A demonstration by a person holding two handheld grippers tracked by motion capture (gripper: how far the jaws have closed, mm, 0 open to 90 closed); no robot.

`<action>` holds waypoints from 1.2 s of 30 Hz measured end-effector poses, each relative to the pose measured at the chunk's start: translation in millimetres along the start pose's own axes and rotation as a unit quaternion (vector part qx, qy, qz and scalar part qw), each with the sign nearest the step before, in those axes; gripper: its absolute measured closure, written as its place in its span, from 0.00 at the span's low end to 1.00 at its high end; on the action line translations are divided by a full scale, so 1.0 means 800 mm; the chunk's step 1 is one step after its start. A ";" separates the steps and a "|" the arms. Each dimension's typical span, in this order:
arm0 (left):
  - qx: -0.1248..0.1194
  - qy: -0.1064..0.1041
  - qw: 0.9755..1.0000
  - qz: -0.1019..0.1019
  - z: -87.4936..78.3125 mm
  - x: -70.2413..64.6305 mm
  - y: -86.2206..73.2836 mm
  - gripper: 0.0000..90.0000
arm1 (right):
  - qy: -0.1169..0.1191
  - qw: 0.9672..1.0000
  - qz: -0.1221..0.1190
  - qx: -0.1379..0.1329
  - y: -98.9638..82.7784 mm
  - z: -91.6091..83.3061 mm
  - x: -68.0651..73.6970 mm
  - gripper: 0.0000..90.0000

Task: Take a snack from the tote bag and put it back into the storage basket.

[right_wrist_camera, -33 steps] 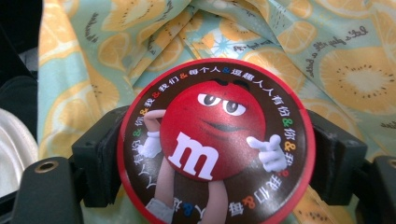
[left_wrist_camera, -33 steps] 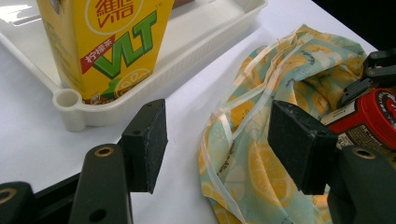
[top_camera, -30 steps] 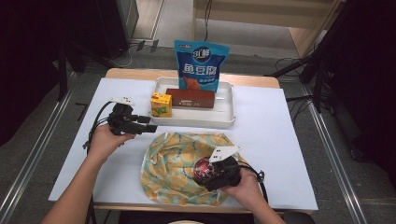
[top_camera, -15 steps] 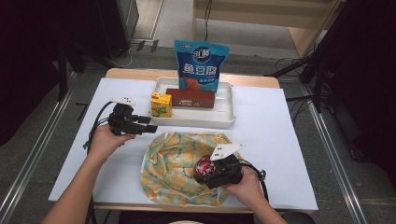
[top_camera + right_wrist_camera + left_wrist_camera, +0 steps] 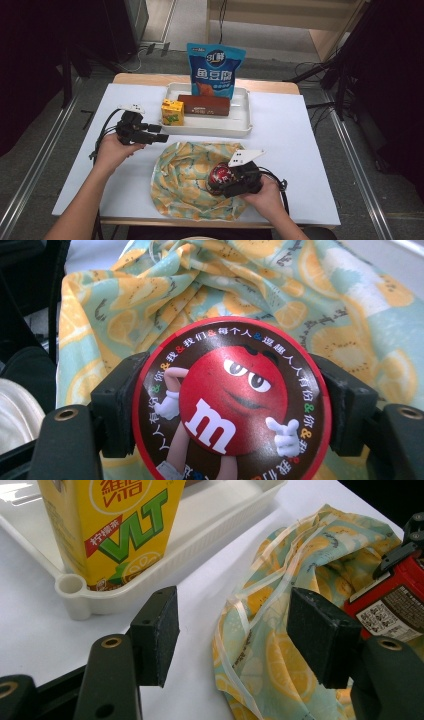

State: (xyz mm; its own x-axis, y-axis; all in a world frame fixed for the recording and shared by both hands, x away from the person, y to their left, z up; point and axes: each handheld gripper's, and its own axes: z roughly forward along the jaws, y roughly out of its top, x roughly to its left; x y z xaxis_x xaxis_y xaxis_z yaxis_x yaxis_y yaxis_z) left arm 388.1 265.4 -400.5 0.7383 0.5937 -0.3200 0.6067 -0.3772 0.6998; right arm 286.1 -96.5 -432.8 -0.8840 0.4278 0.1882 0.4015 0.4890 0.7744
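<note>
My right gripper (image 5: 227, 181) clamps a round red candy tin (image 5: 230, 402) by its sides, just above the lemon-print cloth bag (image 5: 192, 182) lying near the table's front edge. My left gripper (image 5: 155, 137) hovers with jaws apart, empty, between the bag and the white tray (image 5: 240, 127). I judge this the packing step; next, I must open the bag's mouth for the tin

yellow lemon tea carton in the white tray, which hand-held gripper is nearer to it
Left. The left hand-held gripper sits just beside the yellow lemon tea carton, jaws open. The right hand-held gripper is farther off, clamped on a round red candy tin.
</note>
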 end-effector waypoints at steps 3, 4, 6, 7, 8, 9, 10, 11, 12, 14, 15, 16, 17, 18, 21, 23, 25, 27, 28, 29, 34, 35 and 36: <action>0.000 -0.003 1.000 0.000 0.000 0.000 0.000 0.42 | 0.000 1.000 0.005 -0.002 0.001 -0.002 -0.003 0.28; 0.000 -0.004 1.000 0.000 0.000 0.000 0.000 0.42 | 0.000 1.000 0.009 0.000 0.001 -0.002 -0.003 0.28; -0.001 -0.005 1.000 0.001 0.000 0.000 0.000 0.42 | -0.002 1.000 0.010 0.000 0.002 -0.004 -0.004 0.28; -0.001 -0.005 1.000 0.002 -0.001 0.000 -0.001 0.42 | -0.002 1.000 0.006 -0.003 0.003 -0.005 -0.005 0.29; -0.001 -0.004 1.000 0.001 -0.001 -0.001 -0.001 0.42 | -0.002 1.000 0.008 -0.005 0.004 -0.006 -0.006 0.29; 0.001 -0.002 1.000 0.002 -0.001 -0.001 -0.002 0.42 | -0.002 1.000 0.007 -0.007 0.005 -0.007 -0.006 0.29; 0.001 -0.002 1.000 0.003 -0.002 -0.001 -0.002 0.42 | -0.003 1.000 0.008 -0.009 0.006 -0.009 -0.007 0.29; 0.000 -0.002 1.000 0.002 -0.003 -0.002 -0.003 0.42 | -0.003 1.000 0.009 -0.011 0.008 -0.010 -0.007 0.29; -0.002 -0.002 1.000 0.002 -0.003 -0.002 -0.004 0.42 | -0.004 1.000 0.009 -0.012 0.009 -0.012 -0.008 0.29; -0.002 -0.001 1.000 0.001 -0.004 -0.003 -0.005 0.42 | -0.005 1.000 0.012 -0.016 0.011 -0.014 -0.010 0.29; -0.003 -0.001 1.000 0.001 -0.005 -0.003 -0.006 0.42 | -0.006 1.000 0.012 -0.017 0.012 -0.014 -0.012 0.29; -0.003 -0.002 1.000 0.001 -0.005 -0.003 -0.006 0.42 | -0.006 1.000 0.013 -0.017 0.013 -0.015 -0.013 0.29; -0.002 -0.001 1.000 0.003 -0.005 -0.004 -0.007 0.42 | -0.006 1.000 0.014 -0.017 0.014 -0.016 -0.014 0.29; -0.001 -0.001 1.000 0.004 -0.005 -0.004 -0.007 0.42 | -0.007 1.000 0.015 -0.018 0.015 -0.017 -0.015 0.29; -0.002 0.000 1.000 0.004 -0.007 -0.004 -0.009 0.42 | -0.006 1.000 0.018 -0.019 0.017 -0.018 -0.018 0.29; -0.005 0.000 1.000 0.002 -0.008 -0.005 -0.010 0.42 | -0.008 1.000 0.016 -0.020 0.019 -0.018 -0.020 0.29; -0.006 0.000 1.000 0.002 -0.009 -0.005 -0.012 0.42 | -0.008 1.000 0.020 -0.019 0.022 -0.018 -0.020 0.29; -0.006 0.001 1.000 0.002 -0.010 -0.005 -0.012 0.42 | -0.007 1.000 0.020 -0.020 0.024 -0.019 -0.022 0.29; -0.006 0.001 1.000 0.002 -0.010 -0.005 -0.013 0.42 | -0.007 1.000 0.020 -0.020 0.025 -0.019 -0.023 0.29; -0.006 0.001 1.000 0.002 -0.011 -0.004 -0.013 0.42 | -0.007 1.000 0.021 -0.021 0.026 -0.019 -0.024 0.29; -0.008 -0.003 1.000 0.001 -0.011 -0.004 -0.013 0.42 | -0.008 0.999 0.023 -0.023 0.030 -0.022 -0.026 0.29; -0.009 -0.003 1.000 0.001 -0.010 -0.005 -0.013 0.42 | -0.008 0.999 0.022 -0.023 0.031 -0.023 -0.027 0.29; -0.009 -0.003 1.000 0.001 -0.010 -0.005 -0.013 0.42 | -0.008 0.999 0.022 -0.024 0.032 -0.024 -0.027 0.29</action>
State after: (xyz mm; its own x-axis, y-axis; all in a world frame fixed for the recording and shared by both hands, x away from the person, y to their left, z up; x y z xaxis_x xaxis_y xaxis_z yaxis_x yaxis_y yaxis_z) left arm 376.5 273.2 -401.3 0.7416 0.5889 -0.3214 0.5994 -0.3664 0.7116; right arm 310.7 -107.6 -405.8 -0.8620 0.4597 0.2137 0.4276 0.4329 0.7936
